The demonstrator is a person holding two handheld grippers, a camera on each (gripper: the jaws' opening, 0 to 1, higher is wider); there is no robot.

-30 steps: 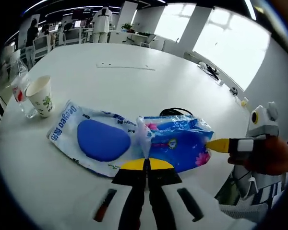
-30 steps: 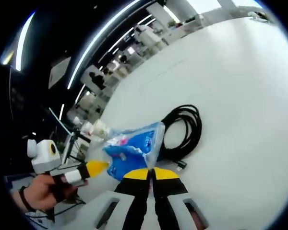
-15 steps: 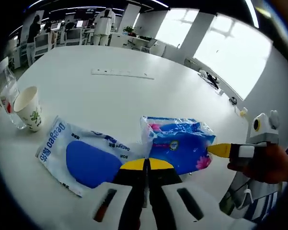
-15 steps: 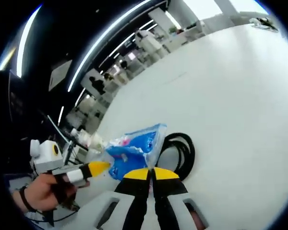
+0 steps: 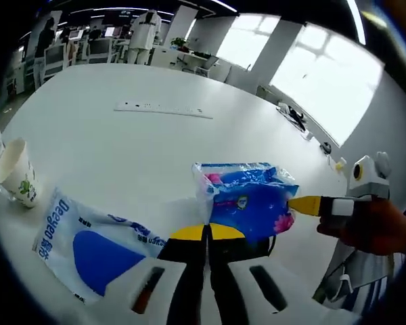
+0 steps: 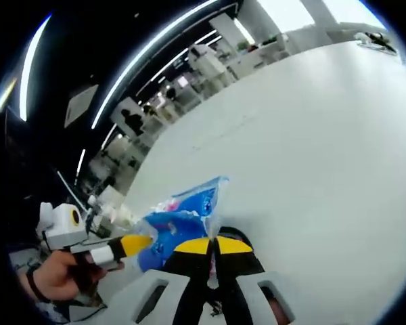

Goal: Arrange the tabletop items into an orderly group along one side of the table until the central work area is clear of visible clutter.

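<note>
Blue pack (image 5: 250,200) pinched at both edges, lifted.

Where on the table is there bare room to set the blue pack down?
Bare tabletop lies between the white strip and the blue pack. It is crowded near the cup and wipes pack.

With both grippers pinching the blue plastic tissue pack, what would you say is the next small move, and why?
Probably carry the blue plastic tissue pack sideways toward the white-and-blue wipes packet and paper cup, then lower it beside them. The left gripper and right gripper each appear shut on an edge of the pack, and those two items already sit together near one edge of the white table.
</note>
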